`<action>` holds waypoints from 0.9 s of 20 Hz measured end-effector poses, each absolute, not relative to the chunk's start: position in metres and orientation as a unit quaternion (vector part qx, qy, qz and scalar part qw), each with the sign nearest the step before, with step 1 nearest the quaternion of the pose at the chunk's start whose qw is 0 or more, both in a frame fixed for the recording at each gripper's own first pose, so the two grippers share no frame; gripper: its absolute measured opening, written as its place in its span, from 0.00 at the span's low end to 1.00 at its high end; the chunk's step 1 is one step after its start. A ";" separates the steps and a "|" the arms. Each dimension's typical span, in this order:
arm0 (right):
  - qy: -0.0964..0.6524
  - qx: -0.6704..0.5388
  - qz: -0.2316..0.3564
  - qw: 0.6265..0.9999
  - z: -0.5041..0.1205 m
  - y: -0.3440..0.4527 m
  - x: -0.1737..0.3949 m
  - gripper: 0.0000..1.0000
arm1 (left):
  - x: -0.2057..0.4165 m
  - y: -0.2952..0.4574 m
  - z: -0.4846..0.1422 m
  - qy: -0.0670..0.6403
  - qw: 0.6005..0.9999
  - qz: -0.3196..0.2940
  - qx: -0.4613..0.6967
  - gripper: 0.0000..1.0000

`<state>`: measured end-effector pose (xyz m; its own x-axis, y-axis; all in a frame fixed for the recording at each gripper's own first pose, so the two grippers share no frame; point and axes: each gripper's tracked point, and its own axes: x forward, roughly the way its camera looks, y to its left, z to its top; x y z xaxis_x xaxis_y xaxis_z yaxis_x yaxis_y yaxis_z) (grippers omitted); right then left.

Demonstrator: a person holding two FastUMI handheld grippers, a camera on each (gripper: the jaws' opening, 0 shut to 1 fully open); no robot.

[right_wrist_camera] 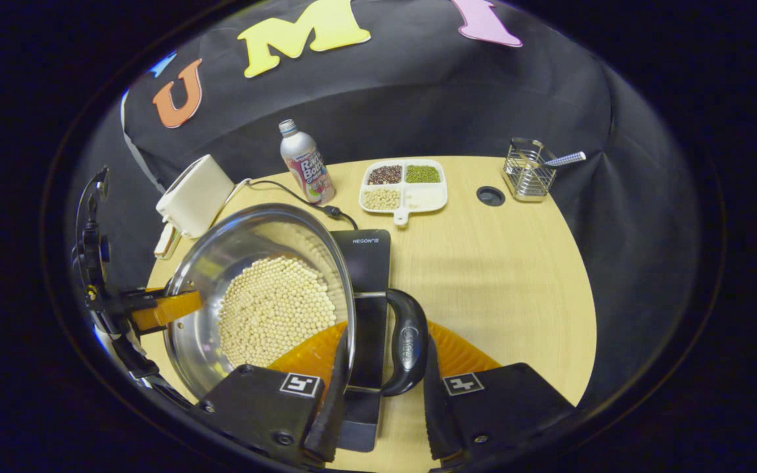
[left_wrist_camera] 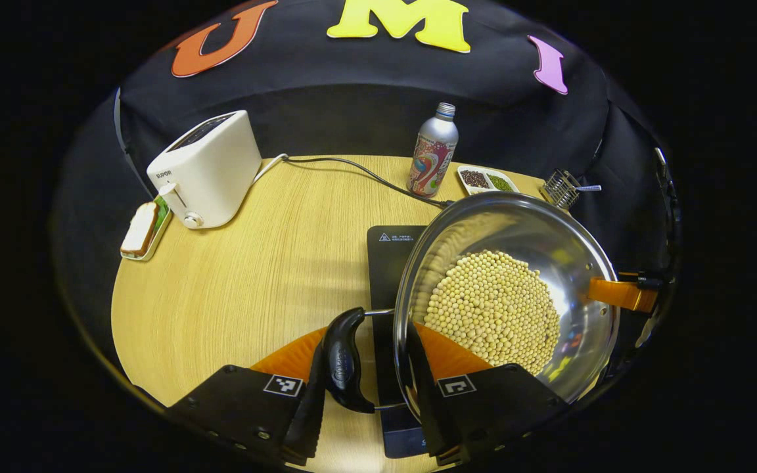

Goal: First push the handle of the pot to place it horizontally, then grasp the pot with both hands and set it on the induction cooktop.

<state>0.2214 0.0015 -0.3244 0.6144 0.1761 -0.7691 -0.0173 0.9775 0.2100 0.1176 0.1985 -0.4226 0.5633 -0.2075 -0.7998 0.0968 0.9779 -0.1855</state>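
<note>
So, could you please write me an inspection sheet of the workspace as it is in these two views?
Surface: wooden table, with a round hole near the back.
Job's things: steel pot holding beans, over the black cooktop.
Clutter: toaster, bread dish, bottle, grain tray, wire basket.
Grippers: left gripper and right gripper each straddle a black handle and the pot's rim.
Cables: one cable crosses the table from the toaster side toward the cooktop.
Surroundings: black cloth wall.
</note>
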 end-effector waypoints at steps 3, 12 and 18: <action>0.441 0.091 0.057 0.891 -0.331 0.001 0.228 0.52 | 0.116 0.196 -0.425 0.462 0.881 -0.081 -0.060 0.59; 0.449 0.097 0.073 0.885 -0.344 0.001 0.234 0.55 | 0.115 0.198 -0.415 0.453 0.886 -0.076 -0.058 0.60; 0.439 0.104 0.072 0.890 -0.346 0.002 0.234 0.55 | 0.116 0.195 -0.416 0.443 0.892 -0.076 -0.056 0.59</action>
